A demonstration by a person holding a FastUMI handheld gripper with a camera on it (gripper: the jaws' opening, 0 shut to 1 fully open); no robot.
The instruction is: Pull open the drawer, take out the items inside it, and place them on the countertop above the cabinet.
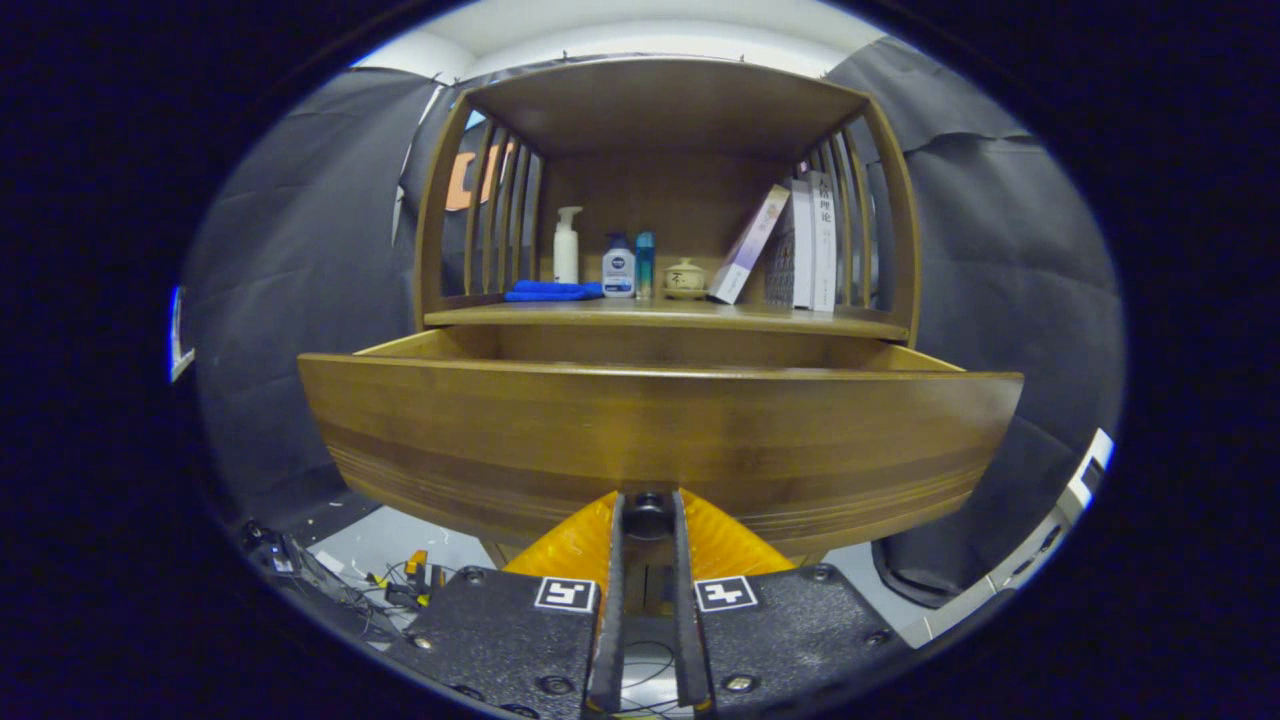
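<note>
The wooden drawer (660, 430) stands pulled out of the cabinet toward me, its broad front panel just above my fingers. My gripper (648, 512) is shut on the dark round drawer knob (648, 514), which sits pinched between the two fingertips at the lower edge of the drawer front. The drawer's inside is hidden behind its front panel, so I cannot see any items in it. Above the drawer lies the wooden countertop (665, 317) of the cabinet.
On the countertop stand a folded blue cloth (553, 291), a white pump bottle (567, 246), a small white bottle (618, 268), a teal bottle (645, 265), a lidded ceramic cup (685, 279) and leaning books (790, 250). Slatted side walls and a roof enclose that shelf. Cables (400, 585) lie on the floor.
</note>
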